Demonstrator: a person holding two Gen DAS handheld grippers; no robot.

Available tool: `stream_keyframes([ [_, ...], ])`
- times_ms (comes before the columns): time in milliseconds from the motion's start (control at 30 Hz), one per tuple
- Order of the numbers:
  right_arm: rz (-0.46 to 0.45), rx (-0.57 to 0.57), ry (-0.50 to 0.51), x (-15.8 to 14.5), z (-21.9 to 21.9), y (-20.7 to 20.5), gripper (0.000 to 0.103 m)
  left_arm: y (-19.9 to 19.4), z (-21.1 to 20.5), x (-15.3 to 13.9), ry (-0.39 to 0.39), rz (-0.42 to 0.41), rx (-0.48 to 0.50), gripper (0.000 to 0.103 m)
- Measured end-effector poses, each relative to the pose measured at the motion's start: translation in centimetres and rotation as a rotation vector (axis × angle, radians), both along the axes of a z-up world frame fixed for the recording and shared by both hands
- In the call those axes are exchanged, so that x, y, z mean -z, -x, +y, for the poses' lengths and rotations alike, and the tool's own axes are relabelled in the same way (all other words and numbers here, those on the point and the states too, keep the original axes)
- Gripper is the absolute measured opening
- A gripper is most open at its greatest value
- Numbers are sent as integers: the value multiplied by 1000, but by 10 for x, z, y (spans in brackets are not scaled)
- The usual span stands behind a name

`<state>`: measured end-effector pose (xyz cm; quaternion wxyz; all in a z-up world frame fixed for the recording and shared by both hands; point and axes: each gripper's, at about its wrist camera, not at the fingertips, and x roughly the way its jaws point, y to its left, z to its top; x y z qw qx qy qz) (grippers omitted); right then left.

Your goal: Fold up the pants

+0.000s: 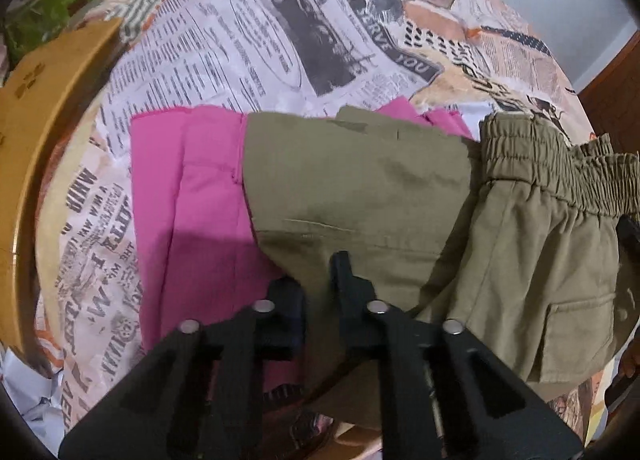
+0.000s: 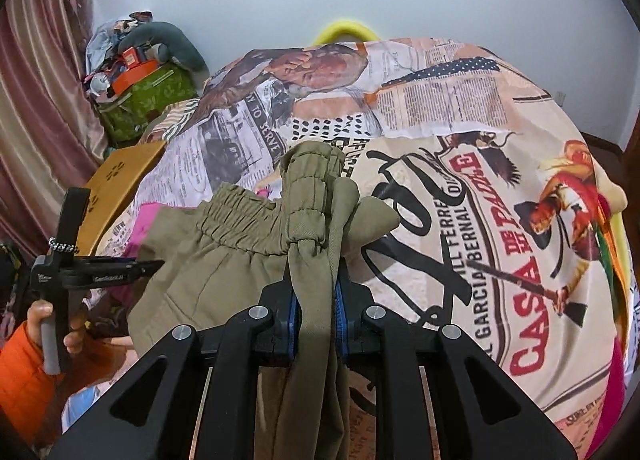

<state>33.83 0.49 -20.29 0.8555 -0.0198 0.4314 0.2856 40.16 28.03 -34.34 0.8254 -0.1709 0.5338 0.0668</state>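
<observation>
The olive-green pants (image 1: 360, 188) with an elastic waistband (image 1: 560, 164) are held up over a bed with a newspaper-print cover (image 1: 240, 40). My left gripper (image 1: 316, 292) is shut on a fold of the pants' fabric. My right gripper (image 2: 316, 300) is shut on bunched olive cloth by the waistband (image 2: 312, 180), which sticks up past its fingers. In the right wrist view the left gripper (image 2: 152, 266) shows at the left, pinching the pants' edge (image 2: 208, 272).
A folded pink garment (image 1: 192, 196) lies on the bed under the pants. A wooden board (image 1: 44, 148) stands at the bed's left side. A green bag with clutter (image 2: 148, 100) sits by a curtain (image 2: 40, 100). A yellow rim (image 2: 344, 30) shows behind the bed.
</observation>
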Motion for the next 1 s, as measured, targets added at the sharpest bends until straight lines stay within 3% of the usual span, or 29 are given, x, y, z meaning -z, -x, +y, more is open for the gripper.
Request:
stream_keyframes([
  [167, 3, -7, -14, -5, 0, 2, 13, 7, 0, -20, 1, -28, -13, 3],
  [333, 16, -32, -42, -17, 8, 6, 13, 28, 10, -60, 7, -107, -16, 3],
  [467, -18, -62, -42, -28, 28, 15, 13, 42, 19, -91, -81, -153, -21, 2],
  [600, -68, -98, -49, -40, 59, 18, 13, 49, 38, -104, -157, -162, -50, 2],
  [800, -90, -132, -32, -28, 105, 3, 13, 47, 72, -82, -149, -123, -114, 3],
  [900, -76, -148, 12, -9, 122, -6, 13, 40, 80, -57, -132, -59, -114, 4],
  [1000, -30, -150, 60, 13, 125, -12, 15, 38, 83, -32, -172, 8, -117, 6],
])
